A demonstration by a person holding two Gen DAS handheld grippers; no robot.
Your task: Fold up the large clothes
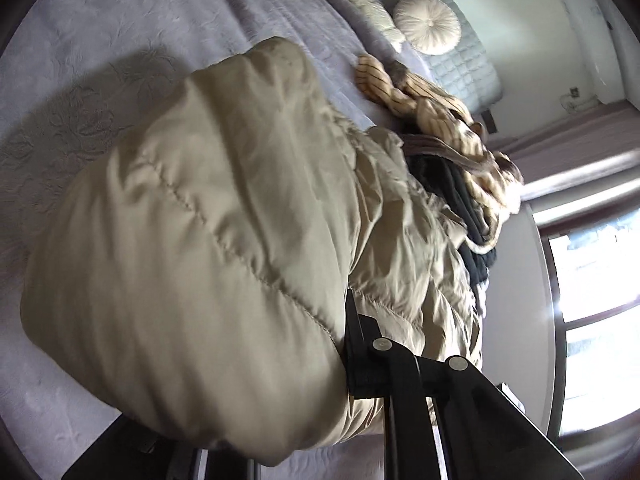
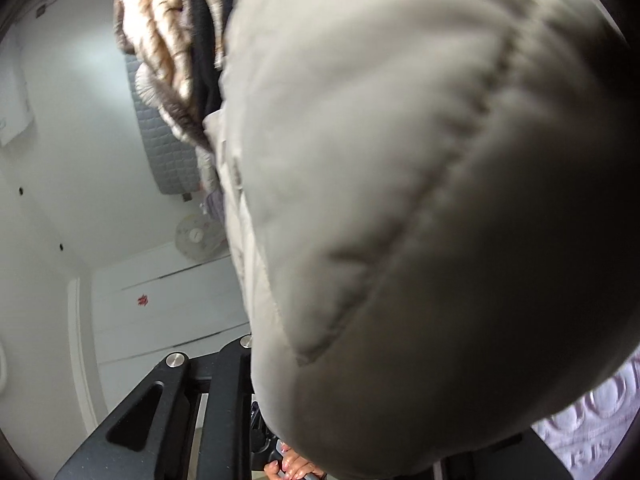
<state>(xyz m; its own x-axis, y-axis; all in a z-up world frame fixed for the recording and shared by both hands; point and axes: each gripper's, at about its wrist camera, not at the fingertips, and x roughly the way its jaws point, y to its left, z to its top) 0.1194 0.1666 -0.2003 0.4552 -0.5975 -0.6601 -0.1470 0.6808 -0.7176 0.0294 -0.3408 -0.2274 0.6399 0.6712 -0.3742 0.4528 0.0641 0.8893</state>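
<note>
Left tongs (image 1: 352, 344) point toward 12 o'clock, one black finger (image 1: 362, 356) showing at 5 o'clock, the other hidden; closure unclear. Right tongs (image 2: 256, 360) reach up from 6 o'clock, tips buried, closure unclear. Bare fingertips (image 2: 290, 468) peek at 6 o'clock.

Home bedroom: bed (image 1: 120, 20), round cushion (image 1: 427, 24), quilted headboard (image 1: 468, 60)

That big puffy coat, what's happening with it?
A person holding two grippers is folding the beige quilted puffer jacket over a bed with a lavender embossed bedspread. The left gripper appears clamped on the jacket's edge. The jacket bulges over the right gripper, hiding its fingers. A heap of striped and dark clothes waits behind it.
</note>
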